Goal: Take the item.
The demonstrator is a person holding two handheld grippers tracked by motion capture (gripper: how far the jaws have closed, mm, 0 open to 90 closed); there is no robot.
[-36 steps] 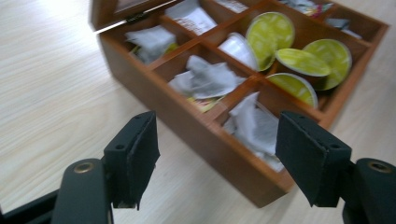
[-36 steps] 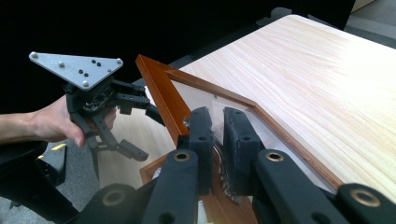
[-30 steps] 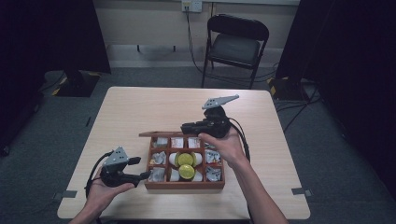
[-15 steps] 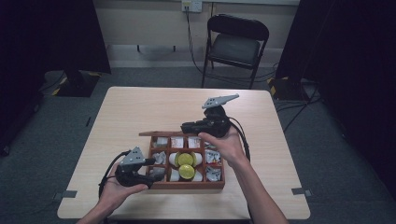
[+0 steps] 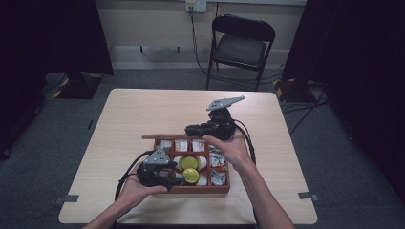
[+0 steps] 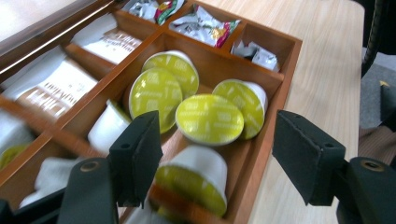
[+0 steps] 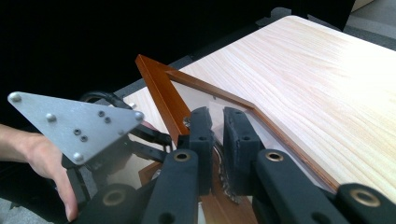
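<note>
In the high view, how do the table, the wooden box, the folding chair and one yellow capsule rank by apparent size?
1. table
2. and 3. folding chair and wooden box: similar; the chair is farther, so unsure.
4. yellow capsule, smallest.

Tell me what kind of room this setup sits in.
Probably a lab or studio set up for recording, not a home: dark curtains on both sides, a lone folding chair against the wall, grey carpet with tape marks, and cables running to a wall outlet.

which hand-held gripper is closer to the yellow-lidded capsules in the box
Left. The left hand-held gripper is open right over the yellow foil-lidded white capsules in the wooden compartment box. The right hand-held gripper is at the box's far edge, clamped on its glass-panelled wooden lid.
</note>
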